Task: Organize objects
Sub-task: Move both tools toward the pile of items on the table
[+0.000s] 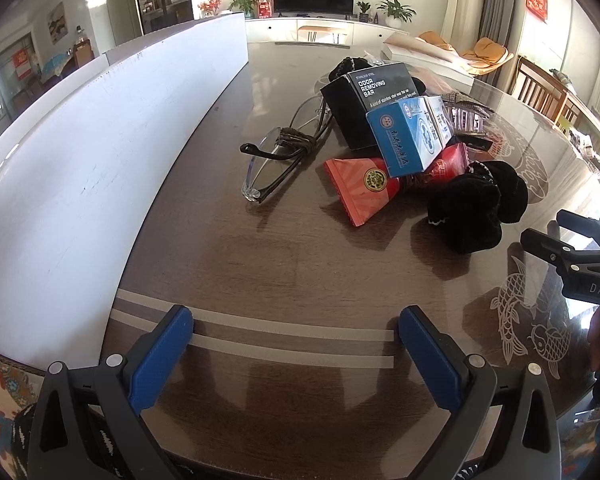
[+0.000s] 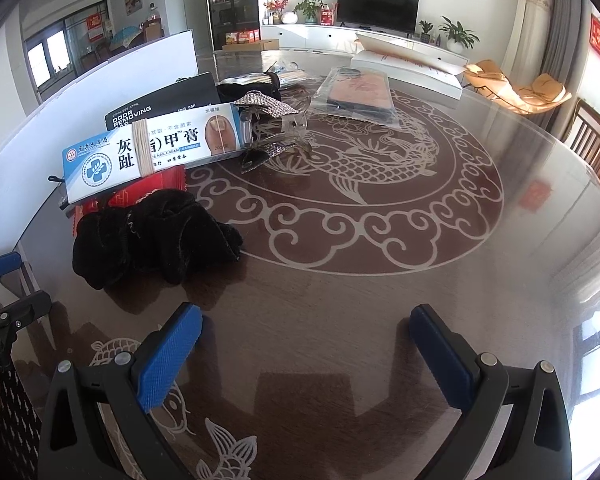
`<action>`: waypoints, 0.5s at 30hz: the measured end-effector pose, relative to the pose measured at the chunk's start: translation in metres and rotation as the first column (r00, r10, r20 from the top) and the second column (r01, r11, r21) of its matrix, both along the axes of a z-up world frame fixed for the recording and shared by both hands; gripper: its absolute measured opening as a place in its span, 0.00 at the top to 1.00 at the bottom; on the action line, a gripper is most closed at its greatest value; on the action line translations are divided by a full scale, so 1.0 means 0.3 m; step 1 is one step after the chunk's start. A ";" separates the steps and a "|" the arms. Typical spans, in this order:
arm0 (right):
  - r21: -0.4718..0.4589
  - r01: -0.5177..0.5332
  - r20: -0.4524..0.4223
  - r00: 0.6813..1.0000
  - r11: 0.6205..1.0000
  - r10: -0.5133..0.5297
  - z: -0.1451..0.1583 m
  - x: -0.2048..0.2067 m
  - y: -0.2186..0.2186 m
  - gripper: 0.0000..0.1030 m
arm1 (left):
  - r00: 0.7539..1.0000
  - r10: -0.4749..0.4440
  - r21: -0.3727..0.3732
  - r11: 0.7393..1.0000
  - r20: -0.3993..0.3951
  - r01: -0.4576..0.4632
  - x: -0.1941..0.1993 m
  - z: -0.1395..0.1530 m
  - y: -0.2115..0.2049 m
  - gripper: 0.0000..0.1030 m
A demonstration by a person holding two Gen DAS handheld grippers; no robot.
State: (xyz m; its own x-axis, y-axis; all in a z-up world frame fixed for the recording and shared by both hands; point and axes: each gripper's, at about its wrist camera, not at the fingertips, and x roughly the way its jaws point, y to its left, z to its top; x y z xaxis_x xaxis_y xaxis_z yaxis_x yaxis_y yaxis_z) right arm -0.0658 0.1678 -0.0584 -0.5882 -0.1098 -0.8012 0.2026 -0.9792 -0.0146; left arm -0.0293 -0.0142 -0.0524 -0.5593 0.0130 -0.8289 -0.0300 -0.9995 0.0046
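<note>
Left gripper (image 1: 294, 340): blue-padded jaws spread wide, nothing between them, low over the dark glass-topped table (image 1: 260, 264). Two pale strips (image 1: 284, 344) on the tabletop run across the gap between its fingers.

Right gripper (image 2: 306, 350): jaws likewise spread and empty, over the etched fish-and-cloud pattern (image 2: 364, 184) of the table.

Item pile, ahead of the left gripper and slightly to its right; ahead-left of the right gripper:
- clear safety glasses (image 1: 268, 164), dark arms, a brown cord wound round them; leftmost of the pile
- black box (image 1: 364, 100) printed "ODOR REMOVING BAR"
- blue-and-white nail cream box (image 2: 148, 152), a band around its middle, leaning on the black box
- red-orange sachet (image 1: 360, 196), flat under the cream box
- black velvet scrunchie (image 2: 152, 236), nearest item to the right gripper, just ahead-left of its left finger
- rhinestone hair claw (image 2: 268, 128), just beyond the cream box

Further ahead of the right gripper: clear bag (image 2: 356, 96) with flat contents, lying apart from the pile.

White panel (image 1: 80, 152): upright along the table edge, left of the left gripper
</note>
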 end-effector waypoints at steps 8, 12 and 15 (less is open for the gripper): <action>-0.002 -0.001 0.001 1.000 1.000 0.001 0.000 -0.001 -0.001 0.00 | 1.000 0.023 0.028 0.999 -0.006 -0.023 -0.006 0.003 -0.018 0.00; -0.122 0.043 0.048 0.998 0.992 -0.037 0.028 -0.012 -0.002 0.00 | 0.999 0.040 0.018 0.999 -0.005 -0.040 -0.009 0.001 -0.035 0.00; -0.278 0.014 0.018 1.000 0.961 -0.009 0.090 -0.019 -0.064 0.00 | 0.999 0.043 0.000 0.999 -0.008 -0.043 -0.009 -0.002 -0.034 0.00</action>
